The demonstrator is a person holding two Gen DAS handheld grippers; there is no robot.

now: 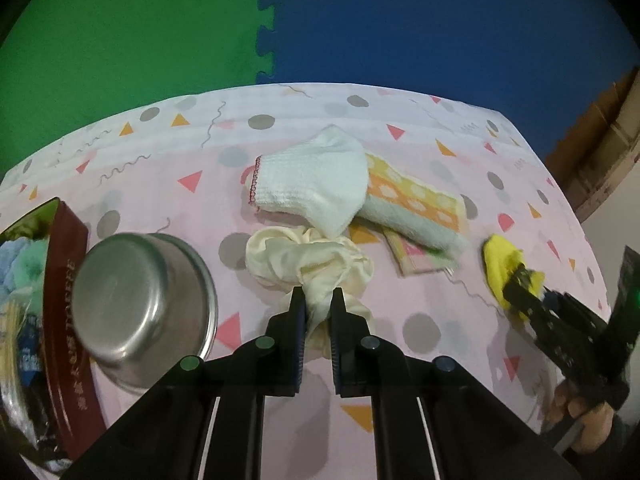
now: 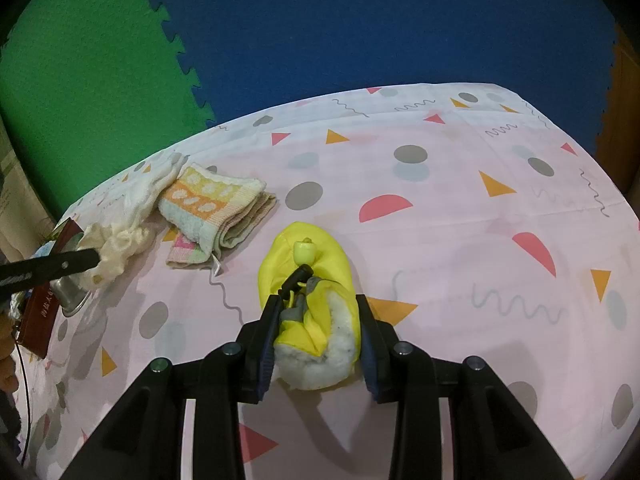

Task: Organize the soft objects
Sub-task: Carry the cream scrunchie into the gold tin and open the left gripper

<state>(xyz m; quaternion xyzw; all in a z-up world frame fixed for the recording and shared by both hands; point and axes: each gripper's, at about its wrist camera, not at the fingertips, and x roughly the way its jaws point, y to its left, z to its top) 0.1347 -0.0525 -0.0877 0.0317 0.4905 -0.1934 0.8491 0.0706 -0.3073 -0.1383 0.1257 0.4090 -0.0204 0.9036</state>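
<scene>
My left gripper point(image 1: 319, 300) is shut on a cream scrunchie-like cloth point(image 1: 304, 264), bunched on the pink patterned tablecloth point(image 1: 420, 152). Behind it lie a white sock point(image 1: 316, 180) and a folded orange-and-pale-green towel point(image 1: 412, 208). My right gripper point(image 2: 318, 308) has its fingers on both sides of a yellow fleece-lined bootie point(image 2: 308, 280), touching it. The bootie point(image 1: 504, 264) and right gripper point(image 1: 520, 284) also show at the right of the left wrist view. The cream cloth point(image 2: 116, 244), the towel point(image 2: 216, 204) and the left gripper's fingers point(image 2: 76, 262) show at the left of the right wrist view.
A steel bowl point(image 1: 140, 300) lies tipped at the left, next to a dark red box point(image 1: 64, 304) holding soft items. Green and blue foam mats point(image 1: 360, 20) stand behind the table. The far and right table edges are near.
</scene>
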